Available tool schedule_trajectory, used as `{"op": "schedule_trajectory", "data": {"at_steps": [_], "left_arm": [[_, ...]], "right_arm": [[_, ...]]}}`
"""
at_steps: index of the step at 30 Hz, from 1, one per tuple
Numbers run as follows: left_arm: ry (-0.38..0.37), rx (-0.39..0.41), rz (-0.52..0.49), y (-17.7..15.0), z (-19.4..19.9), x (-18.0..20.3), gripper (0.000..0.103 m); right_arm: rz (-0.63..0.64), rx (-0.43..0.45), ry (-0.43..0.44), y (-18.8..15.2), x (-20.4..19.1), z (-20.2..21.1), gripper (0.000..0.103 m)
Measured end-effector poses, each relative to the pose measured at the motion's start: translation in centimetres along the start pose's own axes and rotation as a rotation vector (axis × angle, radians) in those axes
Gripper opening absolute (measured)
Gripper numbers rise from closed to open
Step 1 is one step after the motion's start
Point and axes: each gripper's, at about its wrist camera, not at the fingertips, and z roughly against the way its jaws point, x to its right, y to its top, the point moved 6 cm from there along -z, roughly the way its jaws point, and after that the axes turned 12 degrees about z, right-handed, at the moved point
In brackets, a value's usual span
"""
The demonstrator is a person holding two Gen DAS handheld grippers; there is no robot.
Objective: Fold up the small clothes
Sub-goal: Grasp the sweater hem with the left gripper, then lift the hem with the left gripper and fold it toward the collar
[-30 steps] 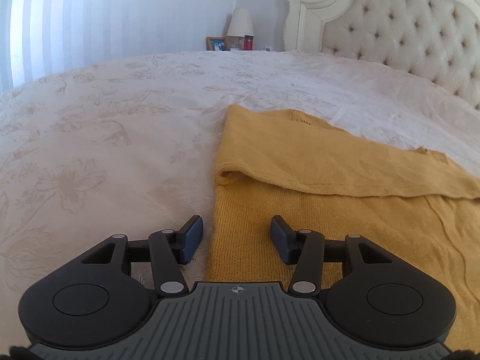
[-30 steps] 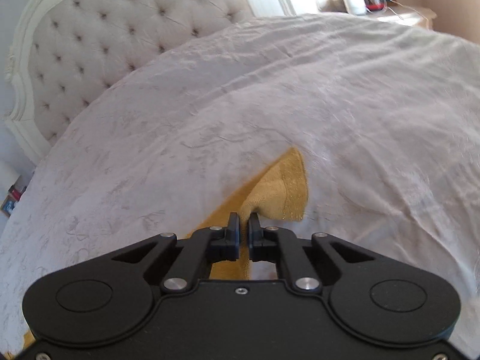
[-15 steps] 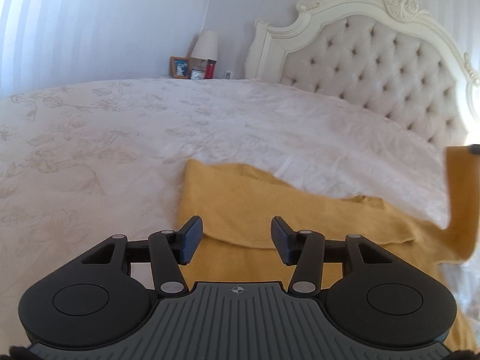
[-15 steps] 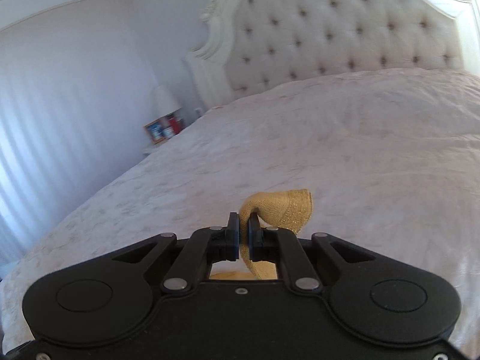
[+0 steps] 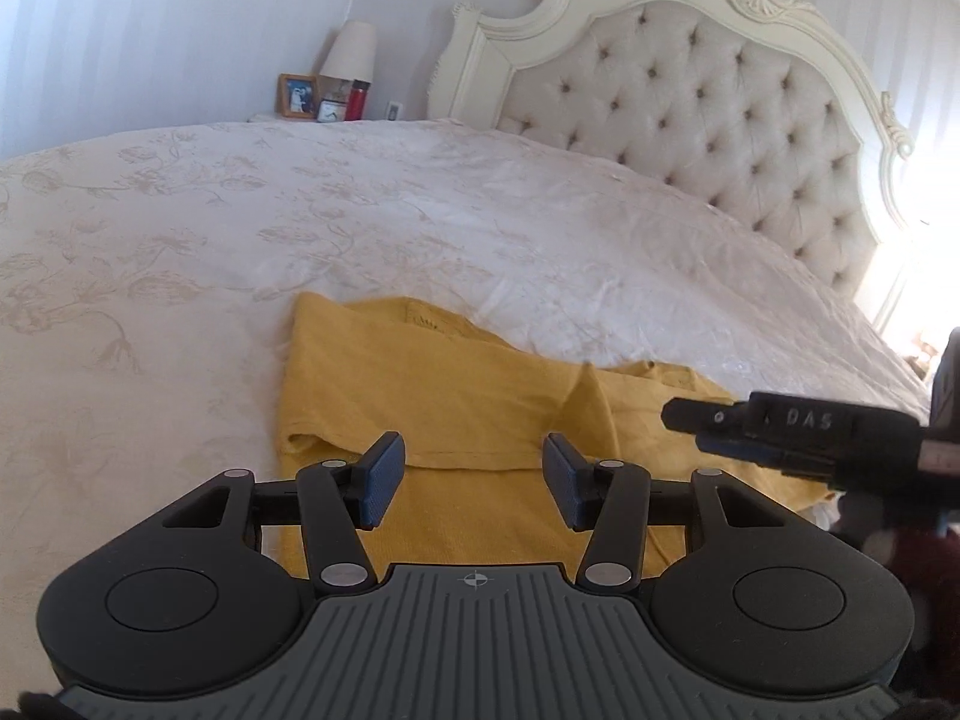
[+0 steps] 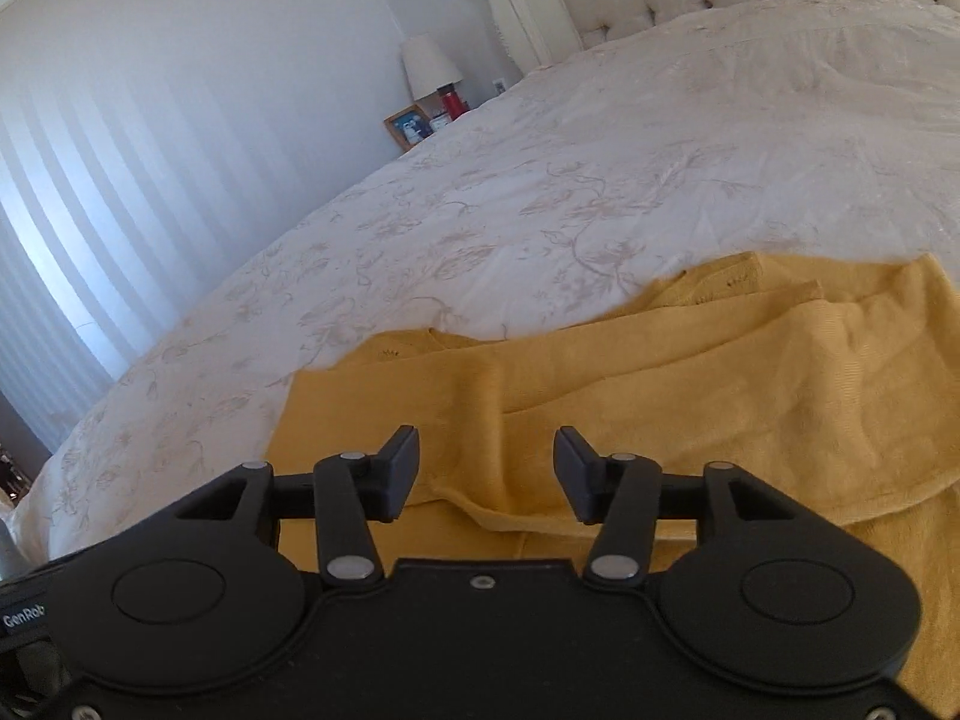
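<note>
One yellow knit garment [image 5: 456, 396] lies flat on the white floral bedspread [image 5: 180, 240], filling the lower centre and lower right of the left wrist view and the lower right of the right wrist view; two folded-over layers cross its upper part, one hem running left to right just above the fingertips in each view, and its left edge is a straight fold.

Two grippers show. The left gripper [image 5: 473, 480] sits at bottom centre of its own view, jaws apart, nothing between them but the garment lying beneath; whether the pads touch the cloth cannot be told. The right gripper [image 6: 486, 474] sits at bottom centre of its view, jaws parting and clear of the cloth, only the garment's folded hem visible below the gap; it also enters the left wrist view from the right edge, dark and blurred, over the garment's right part.

In the upper part of both views stands one tufted cream headboard [image 5: 690, 102]; beside it, on one nightstand: one lamp [image 5: 351, 51], one framed photo [image 5: 298, 96], one red bottle [image 5: 356, 101].
</note>
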Motion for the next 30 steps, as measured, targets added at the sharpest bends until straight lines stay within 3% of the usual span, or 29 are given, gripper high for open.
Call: {"op": "schedule_trajectory", "data": {"at_steps": [3,5,7,10,14,19,26,29,30], "left_arm": [[-0.012,-0.014,-0.009,0.0,-0.7,0.7,0.049],[-0.023,-0.029,-0.019,0.0,-1.5,1.6,0.049],[-0.038,-0.041,-0.035,0.1,-2.4,2.6,0.049],[-0.054,-0.051,-0.054,0.3,-4.0,4.2,0.051],[-0.067,-0.082,-0.099,0.5,-7.3,6.2,0.056],[-0.021,-0.142,-0.211,0.2,-11.5,7.6,0.056],[-0.014,-0.271,-0.167,-1.1,-15.4,7.2,0.054],[-0.017,-0.271,-0.178,-1.1,-15.3,7.7,0.005],[-0.004,-0.271,-0.192,-0.9,-15.1,8.0,0.005]], "right_arm": [[0.028,0.079,-0.136,0.4,0.7,1.4,0.059],[0.033,0.159,-0.225,0.9,1.3,2.4,0.065],[0.028,0.228,-0.264,1.1,2.2,3.2,0.071],[0.049,0.284,-0.324,1.4,3.4,3.3,0.071],[-0.020,0.274,-0.334,1.3,5.5,2.5,0.071],[-0.099,0.209,-0.346,0.8,7.5,2.1,0.071],[-0.123,0.210,-0.382,0.4,8.9,2.7,0.071],[-0.149,0.214,-0.380,0.3,9.4,3.0,0.071],[-0.155,0.219,-0.377,0.4,9.5,3.1,0.071]]}}
